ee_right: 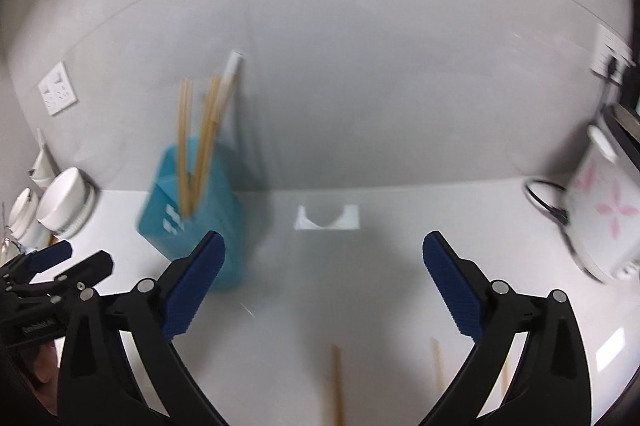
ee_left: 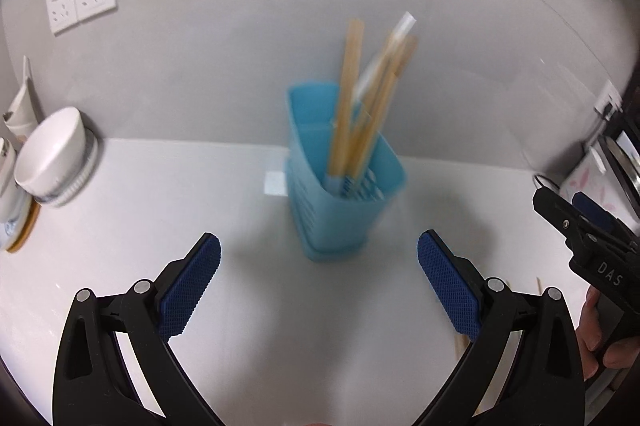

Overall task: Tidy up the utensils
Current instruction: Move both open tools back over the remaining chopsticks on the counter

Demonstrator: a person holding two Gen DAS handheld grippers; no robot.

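- A blue utensil holder (ee_left: 344,181) stands upright on the white counter (ee_left: 160,226) near the back wall, with slotted openings in its lower sides.
- Several wooden chopsticks (ee_left: 350,97) stand inside the holder, leaning against one another, their tops well above the rim; among them is one paler, whitish stick (ee_left: 394,41). Motion blur hides their exact count.
- The left gripper (ee_left: 319,280) hangs in front of the holder with its blue-padded jaws spread wide and nothing between them.
- The right gripper (ee_right: 324,282) also has its jaws spread wide and empty; the holder sits off to its left, just behind the left finger.
- More loose chopsticks (ee_right: 338,382) lie flat on the counter below the right gripper, well apart from the holder.
- At the counter's left edge a white bowl (ee_left: 52,155) rests tilted on its side against stacked dishes; whether it holds anything cannot be told.
- A white appliance with a pink flower pattern (ee_right: 604,209) sits at the right end of the counter, with a black cord beside it.
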